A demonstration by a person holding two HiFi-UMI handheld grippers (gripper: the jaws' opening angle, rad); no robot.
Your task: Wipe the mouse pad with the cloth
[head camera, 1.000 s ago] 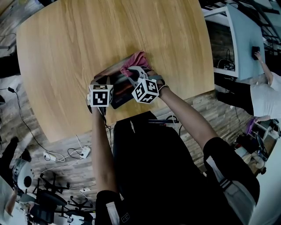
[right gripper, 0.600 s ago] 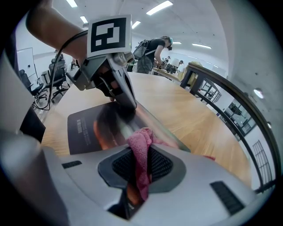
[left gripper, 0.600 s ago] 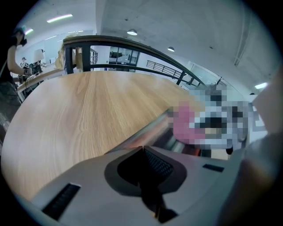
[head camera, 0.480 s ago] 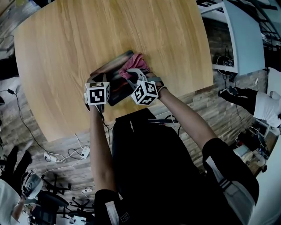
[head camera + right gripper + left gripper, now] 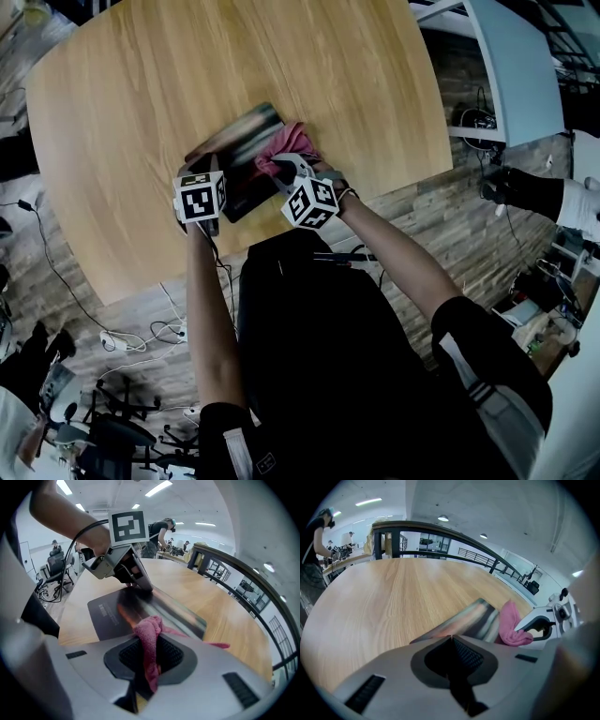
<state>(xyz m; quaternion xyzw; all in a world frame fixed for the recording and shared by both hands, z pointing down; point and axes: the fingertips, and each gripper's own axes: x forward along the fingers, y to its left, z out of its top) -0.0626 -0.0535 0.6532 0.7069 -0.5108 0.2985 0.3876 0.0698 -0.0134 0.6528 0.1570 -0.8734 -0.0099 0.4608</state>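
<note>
On the near part of the wooden table (image 5: 131,103), close to the person, lies the dark mouse pad (image 5: 239,155); it is flat on the wood and sits a bit crooked to the table's edge. The left gripper (image 5: 451,638) is at the pad's near left edge; its jaws are squeezed together there, and it looks as if they pinch that thin edge; most likely this is to keep the pad from sliding while it gets rubbed. The right gripper (image 5: 149,644) has its jaws closed on the pink cloth (image 5: 150,627); a bunch of cloth sticks up between the jaws and the rest hangs out in front, touching the right side of the pad; held like that, the loose part can be dragged over the pad's top. The two grippers are near each other, one at each side of the pad, so one can hold and the other can wipe. Both of the person's arms reach forward from the body; the left arm (image 5: 211,309) is nearly straight; the right arm (image 5: 394,258) is bent at the elbow and comes in from the side. Both grippers tip down toward the table, and their marker cubes face up. The wiping looks to be under way; how much of the pad is clean cannot be told.
</note>
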